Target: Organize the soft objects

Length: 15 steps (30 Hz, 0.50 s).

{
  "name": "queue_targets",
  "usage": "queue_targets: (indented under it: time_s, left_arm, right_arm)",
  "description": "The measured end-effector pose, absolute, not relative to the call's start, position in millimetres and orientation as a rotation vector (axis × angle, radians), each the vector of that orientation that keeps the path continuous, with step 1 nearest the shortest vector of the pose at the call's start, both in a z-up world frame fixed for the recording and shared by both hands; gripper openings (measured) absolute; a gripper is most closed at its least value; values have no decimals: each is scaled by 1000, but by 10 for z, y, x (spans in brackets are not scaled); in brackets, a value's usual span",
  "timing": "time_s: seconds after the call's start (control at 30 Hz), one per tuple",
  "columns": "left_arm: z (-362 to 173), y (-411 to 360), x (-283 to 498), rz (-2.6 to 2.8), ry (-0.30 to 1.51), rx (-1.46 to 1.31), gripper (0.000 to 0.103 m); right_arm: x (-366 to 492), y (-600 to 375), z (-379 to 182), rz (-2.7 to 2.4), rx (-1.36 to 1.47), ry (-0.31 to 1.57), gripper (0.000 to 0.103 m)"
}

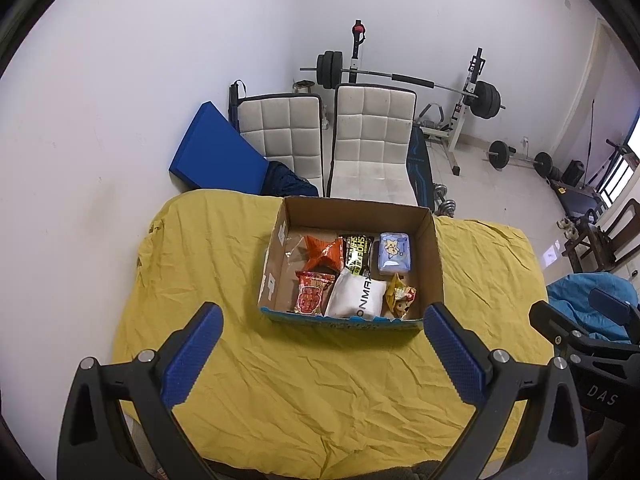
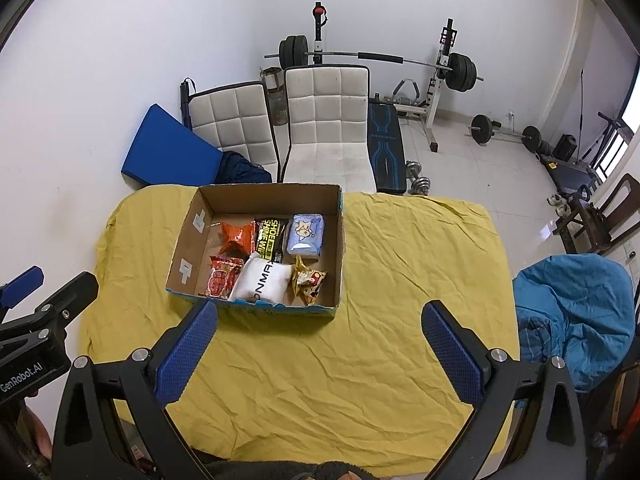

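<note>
An open cardboard box (image 1: pixel 434 248) (image 2: pixel 188 236) stands on a table with a yellow cloth (image 1: pixel 312 380) (image 2: pixel 400 280). It holds several soft packets: an orange snack bag (image 1: pixel 322 252) (image 2: pixel 238 236), a black wipes pack (image 1: pixel 358 252) (image 2: pixel 272 236), a light blue tissue pack (image 1: pixel 394 252) (image 2: pixel 306 234), a red packet (image 1: pixel 312 294) (image 2: pixel 222 276), a white pouch (image 1: pixel 356 294) (image 2: pixel 262 280) and a yellow snack bag (image 1: pixel 400 294) (image 2: pixel 308 280). My left gripper (image 1: pixel 322 320) is open and empty in front of the box. My right gripper (image 2: pixel 320 316) is open and empty, right of the box's front.
Two white padded chairs (image 1: pixel 372 140) (image 2: pixel 326 120) and a blue mat (image 1: pixel 216 152) stand behind the table. A barbell rack (image 2: pixel 436 68) and weights are at the back. A blue beanbag (image 2: pixel 572 312) lies to the right of the table.
</note>
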State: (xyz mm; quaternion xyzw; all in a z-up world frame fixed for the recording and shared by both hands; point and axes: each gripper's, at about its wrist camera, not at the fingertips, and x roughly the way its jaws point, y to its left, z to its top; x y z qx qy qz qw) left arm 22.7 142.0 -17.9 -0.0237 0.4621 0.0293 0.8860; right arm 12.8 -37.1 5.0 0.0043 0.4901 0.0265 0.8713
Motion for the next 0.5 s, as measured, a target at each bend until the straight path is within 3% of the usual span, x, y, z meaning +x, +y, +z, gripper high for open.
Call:
queue_targets:
  time_s: [0.5]
  left_arm:
    - [-252, 1419, 237, 58, 967, -47, 103]
  right_arm:
    - [116, -417, 5, 47, 15, 1026, 103]
